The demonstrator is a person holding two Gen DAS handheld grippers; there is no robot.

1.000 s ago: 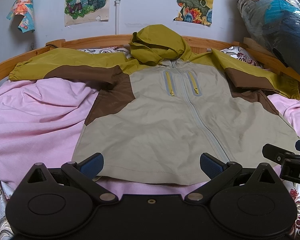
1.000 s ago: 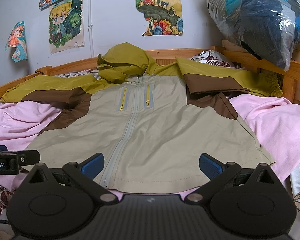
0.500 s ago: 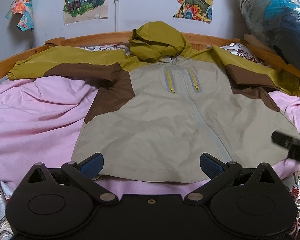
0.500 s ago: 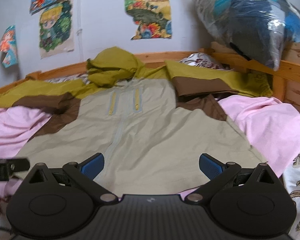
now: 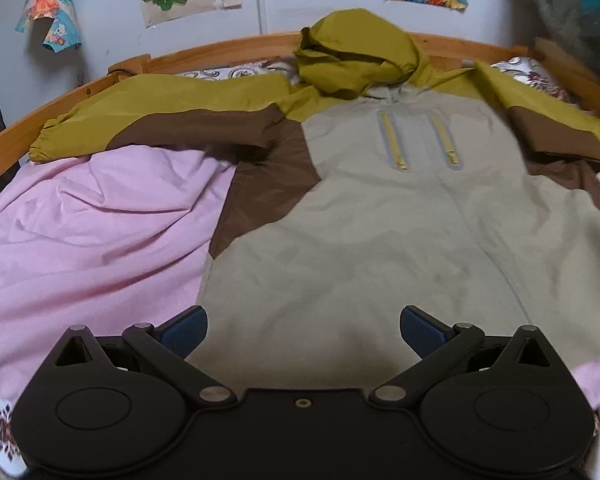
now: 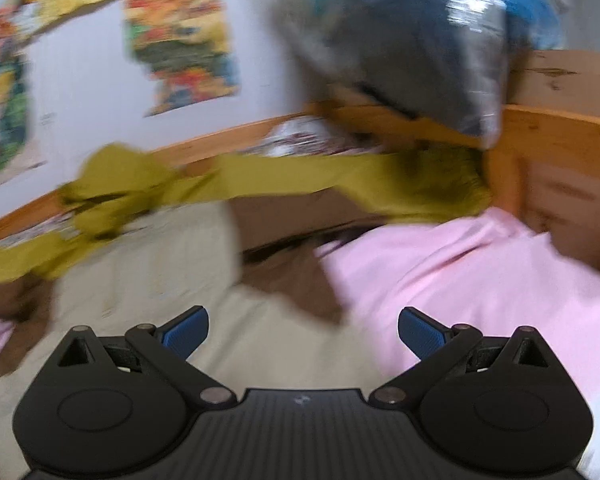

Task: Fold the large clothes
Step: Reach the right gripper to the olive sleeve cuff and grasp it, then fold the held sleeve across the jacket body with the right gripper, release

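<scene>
In the left wrist view the jacket [image 5: 380, 216] lies flat on the pink sheet [image 5: 92, 232], its length running straight ahead of the spread, empty left gripper [image 5: 302, 330], hood farthest, while in the blurred right wrist view the right gripper [image 6: 303, 330] is spread and empty over the jacket's side, its sleeve [image 6: 340, 180] stretching crosswise beyond the fingers.

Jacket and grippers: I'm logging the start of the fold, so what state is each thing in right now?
jacket: spread flat, front up, unfolded.
central zipper: closed.
hood: crumpled at the collar.
left sleeve: stretched out sideways.
right sleeve: stretched out sideways, blurred.
left gripper: open, empty.
right gripper: open, empty.
pink sheet: wrinkled under the jacket.
</scene>
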